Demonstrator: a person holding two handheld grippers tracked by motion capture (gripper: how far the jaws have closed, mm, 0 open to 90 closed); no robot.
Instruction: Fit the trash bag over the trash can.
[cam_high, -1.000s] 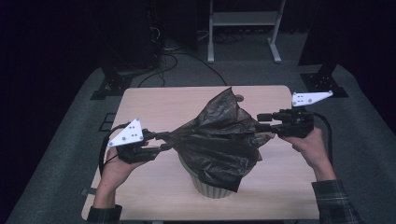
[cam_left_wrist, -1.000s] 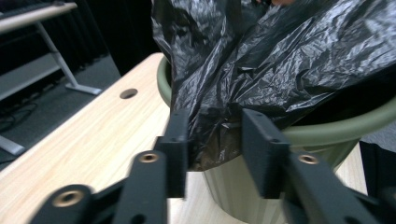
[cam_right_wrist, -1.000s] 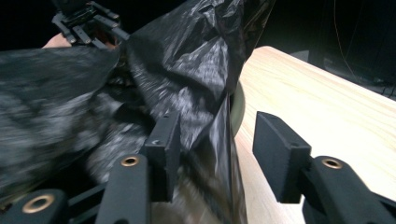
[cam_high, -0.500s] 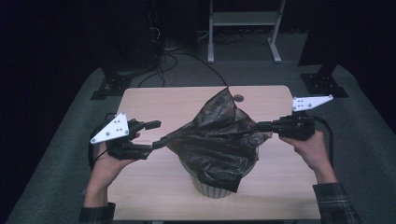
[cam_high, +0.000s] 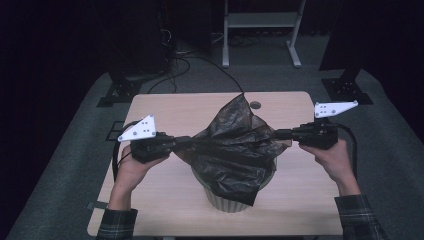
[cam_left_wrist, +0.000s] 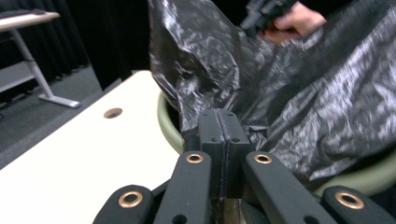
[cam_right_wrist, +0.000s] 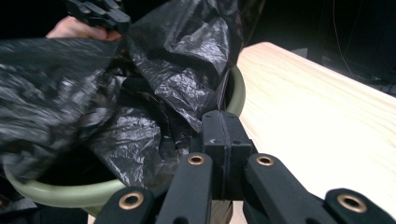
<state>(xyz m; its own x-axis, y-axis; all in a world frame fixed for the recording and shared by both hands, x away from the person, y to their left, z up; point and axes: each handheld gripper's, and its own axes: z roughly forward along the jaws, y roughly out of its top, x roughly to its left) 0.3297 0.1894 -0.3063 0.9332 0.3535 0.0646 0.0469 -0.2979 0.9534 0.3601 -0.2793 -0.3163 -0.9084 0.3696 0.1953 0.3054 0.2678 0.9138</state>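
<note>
A crumpled black plastic bag (cam_high: 235, 145) hangs over a pale green round bin (cam_high: 225, 202) on the table, stretched sideways between both grippers. My left gripper (cam_high: 187, 141) has just closed and is shut on the bag's left edge. My right gripper (cam_high: 280, 134) is shut on the bag's right edge. In the left gripper view, the pressed-together jaws (cam_left_wrist: 218, 114) meet the bag (cam_left_wrist: 303, 93) at the bin's rim (cam_left_wrist: 168, 121). The right gripper view shows my shut right gripper (cam_right_wrist: 219, 116) pinching the bag (cam_right_wrist: 187, 60) over the rim (cam_right_wrist: 56, 193), with the other gripper (cam_right_wrist: 98, 11) beyond.
The light wooden table (cam_high: 165, 107) has a small round cable hole (cam_high: 255, 105) near its far edge. Beyond it on the dark floor are cables, black stand bases (cam_high: 120, 92) and a white metal frame (cam_high: 260, 30).
The left gripper's jaws stood apart half a second ago and are now shut on the bag's left edge. The bag is pulled wider to the left. The right gripper has stayed put.
</note>
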